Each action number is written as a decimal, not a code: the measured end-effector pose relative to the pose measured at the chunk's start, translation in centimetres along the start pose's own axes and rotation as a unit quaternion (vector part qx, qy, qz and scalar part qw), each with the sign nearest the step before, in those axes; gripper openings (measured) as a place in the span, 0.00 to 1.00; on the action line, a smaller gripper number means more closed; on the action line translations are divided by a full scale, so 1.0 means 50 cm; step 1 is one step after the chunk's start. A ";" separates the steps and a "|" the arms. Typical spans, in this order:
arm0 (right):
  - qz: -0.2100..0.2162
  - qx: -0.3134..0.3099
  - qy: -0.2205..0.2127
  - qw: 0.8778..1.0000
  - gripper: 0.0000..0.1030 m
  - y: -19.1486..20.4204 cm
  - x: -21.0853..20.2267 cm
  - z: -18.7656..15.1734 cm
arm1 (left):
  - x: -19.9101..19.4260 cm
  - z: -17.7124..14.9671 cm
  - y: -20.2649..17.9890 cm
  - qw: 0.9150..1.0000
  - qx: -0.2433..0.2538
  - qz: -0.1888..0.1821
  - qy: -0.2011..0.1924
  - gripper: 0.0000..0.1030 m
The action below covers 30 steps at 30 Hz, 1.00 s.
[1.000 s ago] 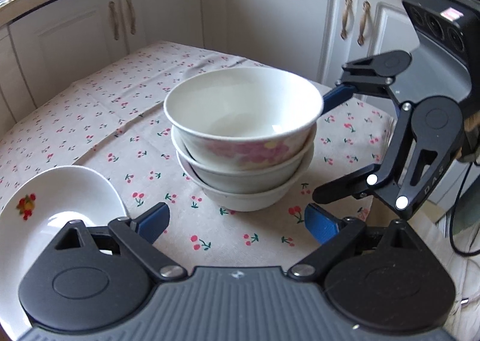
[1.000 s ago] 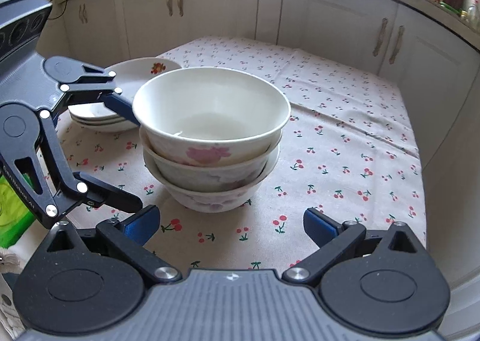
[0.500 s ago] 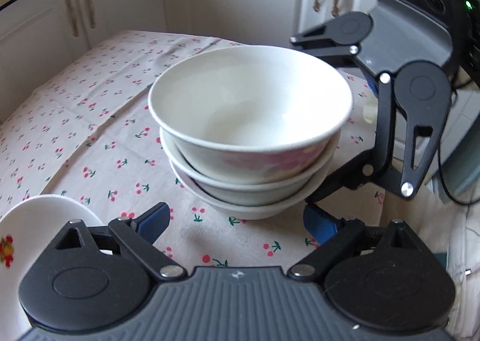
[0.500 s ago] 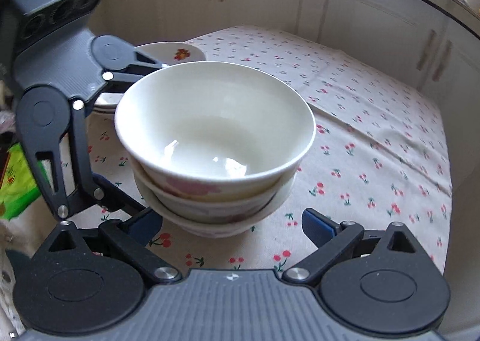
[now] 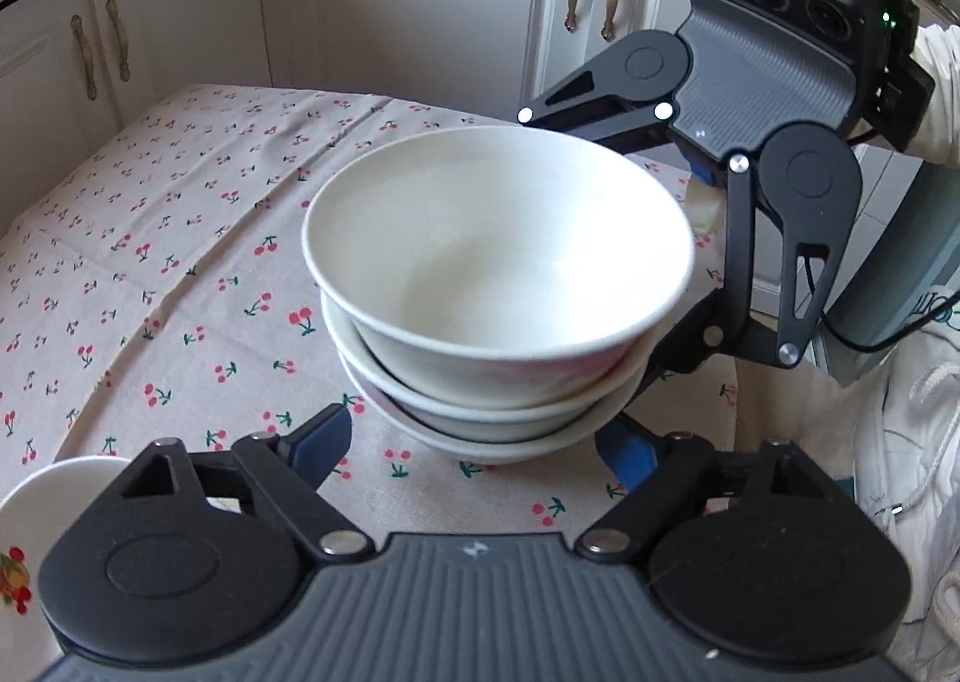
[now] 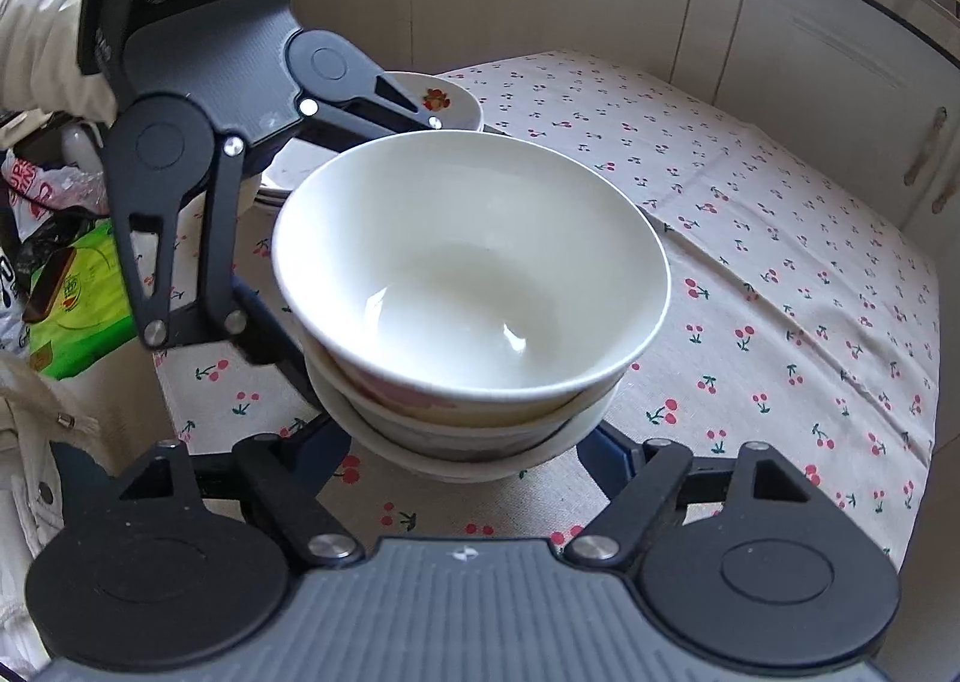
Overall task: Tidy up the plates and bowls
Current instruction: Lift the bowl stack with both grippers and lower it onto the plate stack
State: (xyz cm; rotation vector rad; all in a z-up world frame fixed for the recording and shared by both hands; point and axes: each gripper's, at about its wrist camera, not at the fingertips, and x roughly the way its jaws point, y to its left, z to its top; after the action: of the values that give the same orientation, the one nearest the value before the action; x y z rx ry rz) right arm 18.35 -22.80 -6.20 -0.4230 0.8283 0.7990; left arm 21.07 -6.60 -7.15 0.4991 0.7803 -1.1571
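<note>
Three white bowls stand nested in a stack on the cherry-print tablecloth. My left gripper straddles the lowest bowl with its jaws closing. Its right pad lies against the bowl, while a sliver of cloth shows beside the left pad. From the opposite side my right gripper is closing too, both blue pads against the lowest bowl. Each gripper's fingers show in the other's view, hugging the stack. A pile of white plates sits beyond.
One fruit-printed plate lies by my left gripper's near side. White cabinets ring the table. A green packet and bags lie off the table's edge. A person's white sleeves hold the grippers.
Both grippers have come in on the bowl stack from opposite sides and rolled. Their jaws have narrowed around the lowest bowl. The stack itself has stayed where it was.
</note>
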 end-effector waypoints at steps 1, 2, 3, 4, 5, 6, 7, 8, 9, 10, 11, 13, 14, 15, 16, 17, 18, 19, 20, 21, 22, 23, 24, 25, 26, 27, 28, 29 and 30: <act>0.000 -0.003 0.001 1.000 0.83 0.000 -0.001 0.001 | 0.001 0.001 0.001 1.000 0.001 -0.002 0.001 0.84; 0.000 -0.006 0.002 1.000 0.83 0.000 -0.002 0.001 | 0.002 0.000 0.001 1.000 0.004 -0.004 0.001 0.84; 0.000 -0.009 0.003 1.000 0.83 0.000 -0.003 0.002 | 0.002 0.000 0.001 1.000 0.007 -0.005 0.002 0.84; -0.001 -0.012 0.004 1.000 0.83 0.000 -0.006 0.002 | 0.004 0.001 0.002 1.000 0.009 -0.007 0.002 0.84; -0.001 -0.014 0.004 1.000 0.83 0.000 -0.008 0.002 | 0.001 0.000 0.000 1.000 0.010 -0.009 0.002 0.84; -0.002 -0.016 0.005 1.000 0.83 0.000 -0.010 0.002 | 0.000 0.000 0.001 1.000 0.011 -0.011 0.002 0.84; -0.003 -0.019 0.006 1.000 0.83 -0.001 -0.012 0.002 | 0.000 0.000 0.001 1.000 0.013 -0.013 0.002 0.84; -0.002 -0.018 0.005 1.000 0.83 -0.002 -0.013 0.001 | 0.001 0.000 0.002 1.000 0.015 -0.015 0.002 0.84; -0.001 -0.018 0.006 1.000 0.83 -0.002 -0.013 0.002 | 0.002 0.001 0.003 1.000 0.017 -0.018 0.002 0.84; 0.001 -0.018 0.006 1.000 0.83 -0.004 -0.013 0.001 | 0.002 0.002 0.003 1.000 0.019 -0.020 0.002 0.84; 0.002 -0.018 0.005 1.000 0.83 -0.002 -0.015 0.000 | 0.003 0.003 0.003 1.000 0.020 -0.022 0.002 0.84; 0.004 -0.019 0.005 1.000 0.83 -0.003 -0.014 0.001 | 0.003 0.003 0.002 0.999 0.022 -0.026 0.002 0.84; 0.005 -0.019 0.005 1.000 0.83 -0.002 -0.014 0.001 | 0.003 0.004 0.003 0.999 0.023 -0.029 0.001 0.83; 0.006 -0.019 0.005 1.000 0.83 0.000 -0.015 0.000 | 0.003 0.005 0.004 0.999 0.025 -0.032 0.002 0.83; 0.009 -0.018 0.005 1.000 0.83 0.000 -0.015 0.000 | 0.003 0.006 0.005 0.999 0.027 -0.036 0.002 0.81; 0.010 -0.017 0.004 1.000 0.83 -0.002 -0.012 0.001 | 0.004 0.007 0.005 0.999 0.030 -0.038 0.003 0.81; 0.011 -0.017 0.004 1.000 0.82 -0.002 -0.010 0.002 | 0.006 0.010 0.005 0.999 0.030 -0.039 0.004 0.81; 0.012 -0.016 0.003 1.000 0.83 -0.001 -0.009 0.002 | 0.005 0.011 0.005 0.999 0.031 -0.039 0.006 0.81; 0.012 -0.016 0.003 1.000 0.82 -0.002 -0.009 0.002 | 0.005 0.011 0.005 0.999 0.033 -0.040 0.006 0.81; 0.013 -0.016 0.002 1.000 0.82 -0.004 -0.009 0.002 | 0.005 0.012 0.006 0.999 0.032 -0.040 0.006 0.81; 0.013 -0.015 0.001 1.000 0.82 -0.004 -0.009 0.001 | 0.006 0.012 0.006 0.999 0.032 -0.040 0.006 0.81; 0.013 -0.014 0.001 1.000 0.82 -0.004 -0.008 0.001 | 0.006 0.012 0.006 0.999 0.032 -0.040 0.006 0.81; 0.012 -0.013 0.000 1.000 0.82 -0.003 -0.008 0.001 | 0.005 0.011 0.006 0.999 0.032 -0.039 0.006 0.81; 0.011 -0.012 0.000 1.000 0.82 -0.002 -0.009 0.001 | 0.005 0.011 0.005 0.999 0.032 -0.038 0.005 0.81; 0.009 -0.010 0.000 1.000 0.82 -0.001 -0.010 0.001 | 0.005 0.010 0.003 0.999 0.031 -0.036 0.004 0.81; 0.006 -0.010 0.000 1.000 0.82 0.002 -0.011 0.001 | 0.005 0.009 0.002 0.999 0.032 -0.035 0.003 0.81; 0.003 -0.010 -0.001 1.000 0.82 0.005 -0.012 0.000 | 0.004 0.009 0.001 0.999 0.033 -0.034 0.002 0.81; 0.001 -0.009 -0.001 1.000 0.81 0.006 -0.013 -0.001 | 0.003 0.008 0.000 0.999 0.033 -0.033 0.002 0.80; -0.001 -0.008 -0.001 1.000 0.81 0.008 -0.014 -0.001 | 0.002 0.008 -0.002 0.999 0.033 -0.033 0.002 0.80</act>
State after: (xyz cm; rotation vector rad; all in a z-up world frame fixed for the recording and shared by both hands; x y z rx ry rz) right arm 17.73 -22.88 -5.70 -0.4362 0.8199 0.8045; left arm 21.10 -6.99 -6.96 0.5347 0.7693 -1.2470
